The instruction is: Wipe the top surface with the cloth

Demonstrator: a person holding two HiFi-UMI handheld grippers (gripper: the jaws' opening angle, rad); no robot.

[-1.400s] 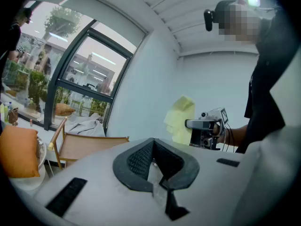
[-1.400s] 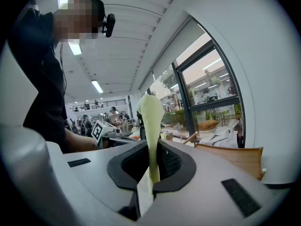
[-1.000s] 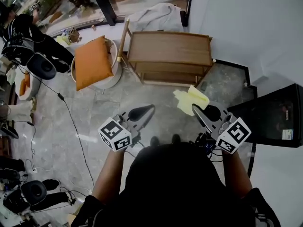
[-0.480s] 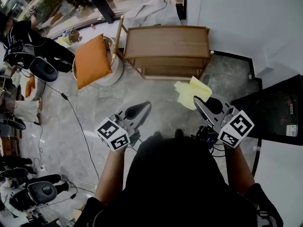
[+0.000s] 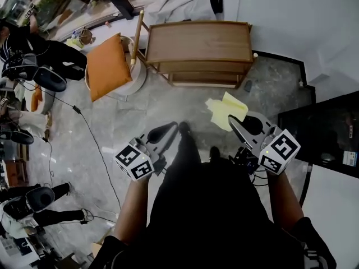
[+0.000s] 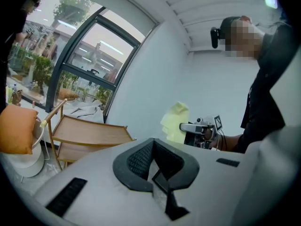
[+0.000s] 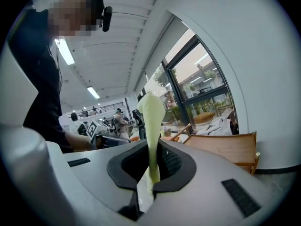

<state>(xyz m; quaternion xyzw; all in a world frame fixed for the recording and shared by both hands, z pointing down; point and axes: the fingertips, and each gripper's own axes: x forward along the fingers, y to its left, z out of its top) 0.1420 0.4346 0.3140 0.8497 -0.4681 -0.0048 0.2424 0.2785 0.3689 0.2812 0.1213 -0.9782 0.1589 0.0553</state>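
Observation:
A pale yellow cloth (image 5: 224,110) hangs pinched in my right gripper (image 5: 234,123), held in the air short of the wooden cart (image 5: 197,40). In the right gripper view the cloth (image 7: 151,126) rises as a thin strip out of the closed jaws, with the cart's top (image 7: 225,147) off to the right. My left gripper (image 5: 168,130) is shut with nothing in it, level with the right one and to its left. From the left gripper view the cart (image 6: 87,132) stands ahead at left and the cloth (image 6: 175,121) is at right.
An orange cushion (image 5: 107,65) leans on a round white stool (image 5: 134,84) left of the cart. A grey sheet (image 5: 182,4) lies behind the cart. A black box (image 5: 331,134) stands at the right. Cables (image 5: 90,133) cross the marble floor.
The cart has come slightly closer and higher in the head view. Both grippers keep their positions, the cloth still held in the right one.

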